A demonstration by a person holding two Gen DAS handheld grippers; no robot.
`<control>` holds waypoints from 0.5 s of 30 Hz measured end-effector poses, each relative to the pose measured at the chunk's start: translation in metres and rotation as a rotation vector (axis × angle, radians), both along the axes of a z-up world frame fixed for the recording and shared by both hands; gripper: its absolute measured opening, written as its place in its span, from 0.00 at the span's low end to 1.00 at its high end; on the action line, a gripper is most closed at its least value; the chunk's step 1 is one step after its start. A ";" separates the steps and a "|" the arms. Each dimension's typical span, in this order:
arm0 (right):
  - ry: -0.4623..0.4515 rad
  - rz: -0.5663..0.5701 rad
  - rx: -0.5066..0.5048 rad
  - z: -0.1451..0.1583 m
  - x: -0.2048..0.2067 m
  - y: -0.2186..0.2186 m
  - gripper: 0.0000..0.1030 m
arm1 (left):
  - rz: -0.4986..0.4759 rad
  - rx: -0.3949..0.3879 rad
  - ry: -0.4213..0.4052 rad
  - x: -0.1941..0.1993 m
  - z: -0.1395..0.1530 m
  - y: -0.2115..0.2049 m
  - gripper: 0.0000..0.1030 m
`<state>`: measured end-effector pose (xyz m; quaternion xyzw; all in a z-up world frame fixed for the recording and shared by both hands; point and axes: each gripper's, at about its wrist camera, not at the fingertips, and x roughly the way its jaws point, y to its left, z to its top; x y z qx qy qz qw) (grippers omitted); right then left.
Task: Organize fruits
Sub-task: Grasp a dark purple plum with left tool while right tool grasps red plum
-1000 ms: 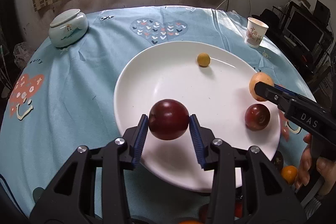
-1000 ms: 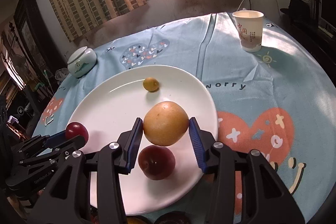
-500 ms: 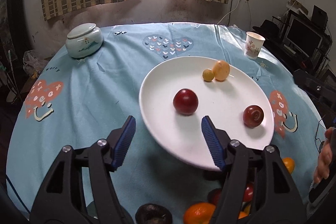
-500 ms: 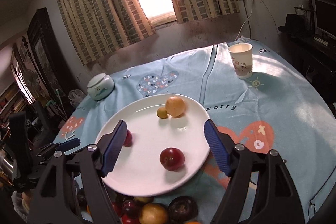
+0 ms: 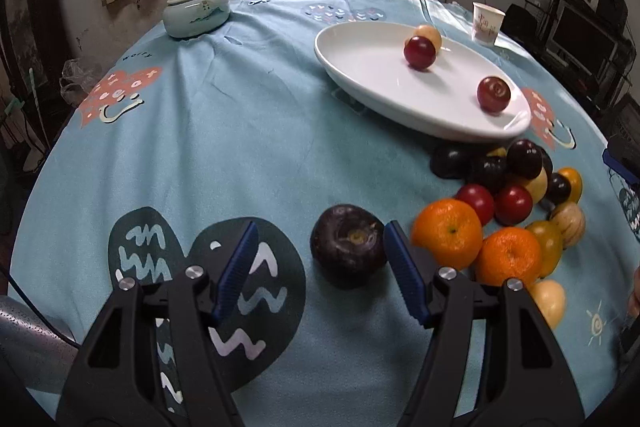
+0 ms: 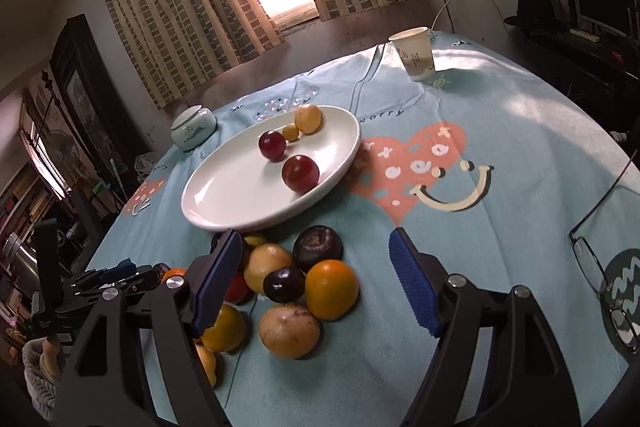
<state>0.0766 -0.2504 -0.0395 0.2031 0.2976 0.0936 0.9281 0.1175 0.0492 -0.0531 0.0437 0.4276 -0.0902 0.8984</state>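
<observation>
Now dark plum [image 5: 347,245] between left tool [image 5: 318,269] pads, untouched

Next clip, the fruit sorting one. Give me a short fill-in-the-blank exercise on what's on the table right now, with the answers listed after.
1. The number of fruits lying on the white plate is ____.
2. Between the open fingers of the left hand-held gripper a dark plum rests on the ____.
3. The paper cup stands upright beyond the plate, and its colour is ____.
4. The eyeglasses lie on the cloth with their arms ____.

Missing words: four; tablecloth; white; unfolded
</observation>
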 end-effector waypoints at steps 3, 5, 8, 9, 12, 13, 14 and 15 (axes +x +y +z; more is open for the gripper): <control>0.001 0.001 0.000 -0.002 -0.002 0.001 0.74 | -0.014 0.024 0.009 0.000 -0.005 -0.006 0.65; 0.009 0.002 0.000 -0.004 -0.002 0.001 0.74 | -0.016 0.034 0.013 0.001 -0.007 -0.008 0.65; 0.014 0.004 -0.001 -0.004 -0.002 0.001 0.74 | -0.018 0.048 0.023 0.003 -0.011 -0.011 0.65; 0.013 0.005 -0.001 -0.004 -0.002 0.001 0.74 | -0.016 0.055 0.028 0.003 -0.013 -0.012 0.65; 0.015 0.006 -0.003 -0.004 -0.001 0.002 0.74 | -0.022 0.047 0.035 0.004 -0.013 -0.012 0.60; 0.016 0.008 -0.004 -0.004 -0.001 0.002 0.74 | -0.026 0.041 0.036 0.004 -0.013 -0.012 0.59; 0.016 0.010 -0.007 -0.004 0.000 0.003 0.74 | -0.030 0.036 0.036 0.004 -0.013 -0.012 0.56; 0.016 0.014 -0.010 -0.004 0.000 0.005 0.74 | -0.035 0.031 0.037 0.004 -0.013 -0.012 0.50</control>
